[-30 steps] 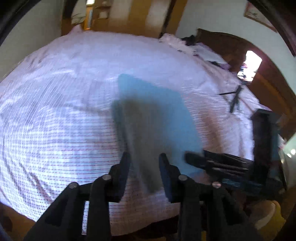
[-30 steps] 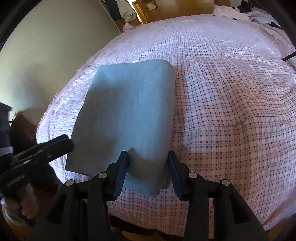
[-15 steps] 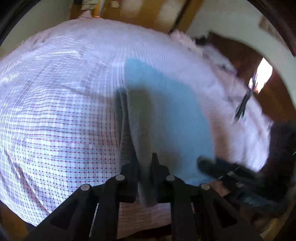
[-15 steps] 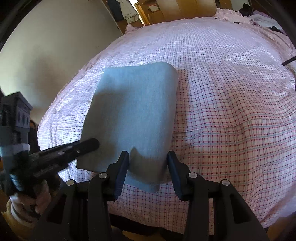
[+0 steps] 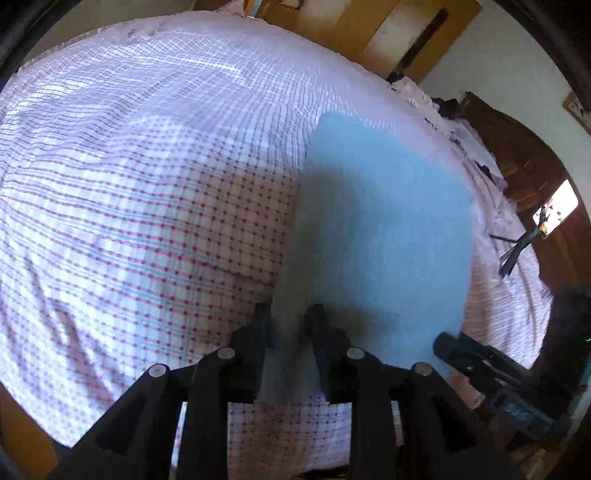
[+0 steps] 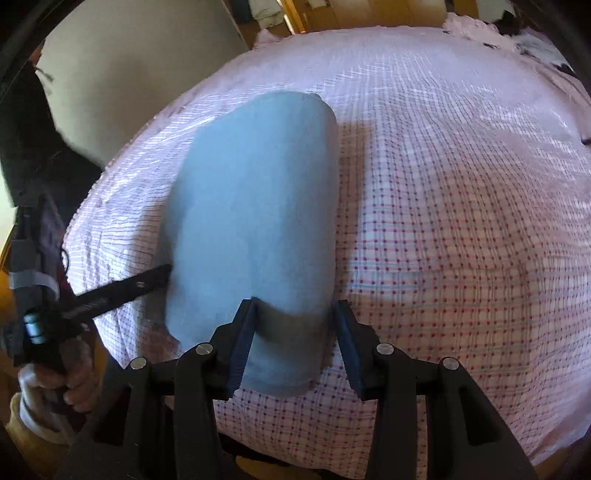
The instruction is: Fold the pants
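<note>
The pants (image 5: 388, 229) are folded into a light blue-grey oblong on the checked bedspread (image 5: 147, 221). My left gripper (image 5: 288, 325) has its jaws narrowly apart around the oblong's near left edge, gripping a raised fold. In the right wrist view the pants (image 6: 258, 206) are lifted and curled into a roll. My right gripper (image 6: 295, 328) is open, its fingers on either side of the near right corner of the cloth. The left gripper's fingers (image 6: 122, 291) touch the cloth's left edge there. The right gripper (image 5: 480, 354) shows at lower right in the left wrist view.
The bed's near edge runs just under both grippers. A wooden headboard (image 5: 524, 158) and loose clothes lie at the far right. A phone on a tripod (image 5: 554, 210) stands on the bed's right side. Wardrobe doors (image 5: 417, 33) stand beyond the bed.
The left gripper closed onto the near left edge of the pants and lifted it, and the cloth curled up and over to the right. The right gripper stayed open at the near right corner.
</note>
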